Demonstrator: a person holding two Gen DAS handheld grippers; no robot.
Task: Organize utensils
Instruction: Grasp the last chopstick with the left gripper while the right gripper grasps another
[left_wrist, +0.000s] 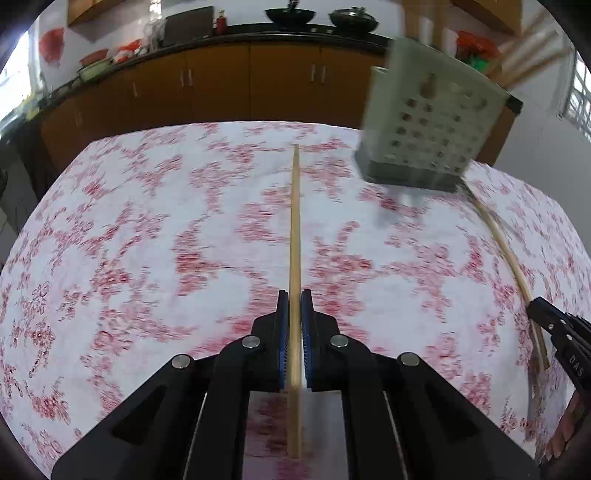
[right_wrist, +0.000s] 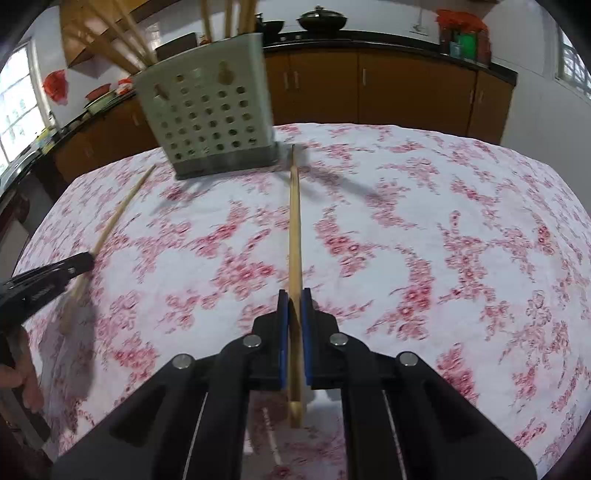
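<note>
My left gripper (left_wrist: 294, 295) is shut on a wooden chopstick (left_wrist: 295, 229) that points forward above the table. My right gripper (right_wrist: 294, 295) is shut on another wooden chopstick (right_wrist: 294, 221), its tip close to the base of the holder. A pale green perforated utensil holder (left_wrist: 428, 122) stands on the table at the far right of the left wrist view and at the far left of the right wrist view (right_wrist: 207, 114); several chopsticks (right_wrist: 229, 18) stick out of its top. Each gripper shows at the edge of the other's view, the right one (left_wrist: 554, 332) and the left one (right_wrist: 48, 280).
The table carries a white cloth with red flowers (left_wrist: 147, 240). Brown kitchen cabinets (left_wrist: 221, 81) under a dark counter with pans (left_wrist: 291, 14) run behind it. A white wall (right_wrist: 535, 122) stands at the right.
</note>
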